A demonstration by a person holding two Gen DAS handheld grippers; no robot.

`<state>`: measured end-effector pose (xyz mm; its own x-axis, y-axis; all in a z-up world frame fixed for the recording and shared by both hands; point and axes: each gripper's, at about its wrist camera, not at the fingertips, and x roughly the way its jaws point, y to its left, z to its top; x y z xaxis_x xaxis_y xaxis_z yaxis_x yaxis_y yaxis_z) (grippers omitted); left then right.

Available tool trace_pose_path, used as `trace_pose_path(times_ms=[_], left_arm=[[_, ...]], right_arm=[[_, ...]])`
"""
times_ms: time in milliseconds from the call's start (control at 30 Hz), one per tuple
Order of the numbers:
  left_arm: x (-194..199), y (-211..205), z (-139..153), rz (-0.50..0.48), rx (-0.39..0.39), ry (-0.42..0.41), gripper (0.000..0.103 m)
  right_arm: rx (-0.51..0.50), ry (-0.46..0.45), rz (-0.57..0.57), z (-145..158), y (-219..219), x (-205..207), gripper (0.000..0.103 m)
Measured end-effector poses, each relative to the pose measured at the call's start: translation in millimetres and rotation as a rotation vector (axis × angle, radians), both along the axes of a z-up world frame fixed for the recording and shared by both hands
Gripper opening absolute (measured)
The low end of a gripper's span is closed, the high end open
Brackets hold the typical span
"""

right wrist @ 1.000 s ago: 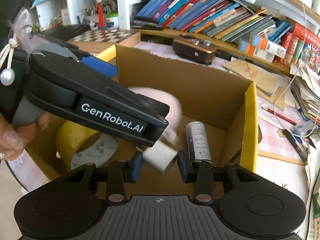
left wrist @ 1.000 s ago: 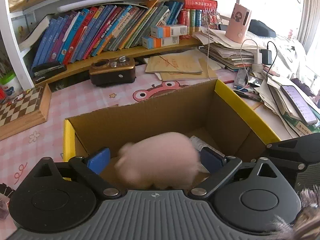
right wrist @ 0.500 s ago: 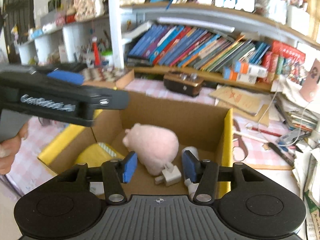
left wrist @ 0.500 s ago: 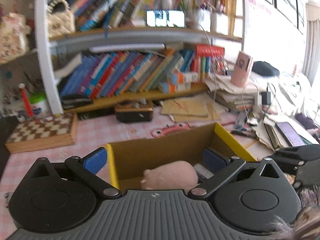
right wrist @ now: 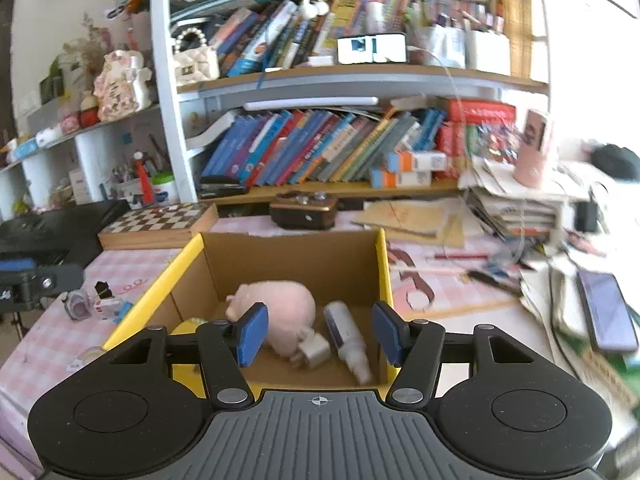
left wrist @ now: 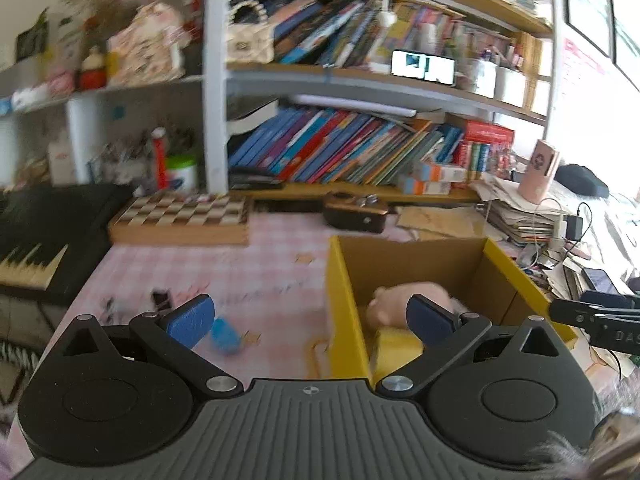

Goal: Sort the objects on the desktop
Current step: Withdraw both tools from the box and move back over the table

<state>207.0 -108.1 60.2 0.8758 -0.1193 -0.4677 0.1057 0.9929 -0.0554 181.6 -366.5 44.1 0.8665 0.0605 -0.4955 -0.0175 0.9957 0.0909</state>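
A cardboard box (right wrist: 294,258) with yellow flaps stands on the pink checked desk; it also shows in the left wrist view (left wrist: 404,260). Inside lie a pink plush pig (right wrist: 280,308), a white charger plug (right wrist: 314,354), a white bottle (right wrist: 348,340) and a yellow tape roll (left wrist: 394,346). My left gripper (left wrist: 312,320) is open and empty, above the box's left wall. My right gripper (right wrist: 320,334) is open and empty, above the box's near edge. Small items (right wrist: 96,304) and a blue object (left wrist: 226,336) lie on the desk left of the box.
A chessboard box (right wrist: 158,224) and a brown radio (right wrist: 304,210) stand behind the cardboard box. A keyboard (left wrist: 36,252) lies at the left. Paper stacks (right wrist: 520,208), pens and a phone (right wrist: 606,310) crowd the right. Bookshelves (right wrist: 320,152) fill the back.
Both grippers have pulled back and up from the box. The left one let go of the pink pig, which now lies in the box; the right one released the white plug and opened wider.
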Motion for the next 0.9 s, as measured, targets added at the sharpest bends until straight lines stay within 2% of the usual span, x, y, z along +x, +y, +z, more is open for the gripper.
trace_pose_path(times_ms=[200,633,900], left_arm=[[-21.7,20.7,-12.2,0.026,-0.007,0.026,0.103],[-62.2,63.8,-31.1,-0.033,-0.004,0.077,0.103],[-87.1,94.0,-39.8,-0.024,0.012,0.096,0.103]], right_arm=[[0.003,0.055,-0.036,-14.4,23.2,-29.6,0.058],[0.047,0.145,-0.13,-34.4,76.3,-76.9,0.059],[0.021,0.167,-0.149,-37.0,108.0,-98.5,0.058]])
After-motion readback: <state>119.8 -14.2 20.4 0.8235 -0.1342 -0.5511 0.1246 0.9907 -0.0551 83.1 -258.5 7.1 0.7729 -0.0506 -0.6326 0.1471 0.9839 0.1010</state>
